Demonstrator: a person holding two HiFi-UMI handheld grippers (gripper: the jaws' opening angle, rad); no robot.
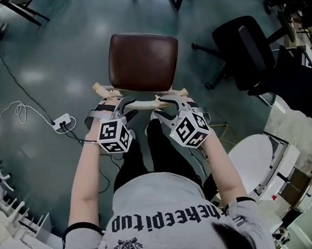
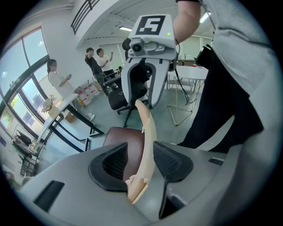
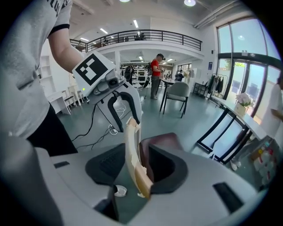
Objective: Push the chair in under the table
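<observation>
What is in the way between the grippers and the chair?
Nothing visible. The pale back rail of the chair sits between the open jaws of the left gripper and of the right gripper.

The chair's seat point(image 1: 143, 61) is dark reddish brown, and its back rail point(image 1: 143, 102) is pale cream wood. The left gripper point(image 1: 120, 105) and right gripper point(image 1: 169, 104) are light grey with black ribbed pads point(image 2: 116, 161). Each bears 1 white cube with black square markers. The floor point(image 1: 52, 60) is glossy dark teal. At far right is a black office chair point(image 1: 244, 48). The person's shirt point(image 1: 164, 212) is grey with black lettering.
</observation>
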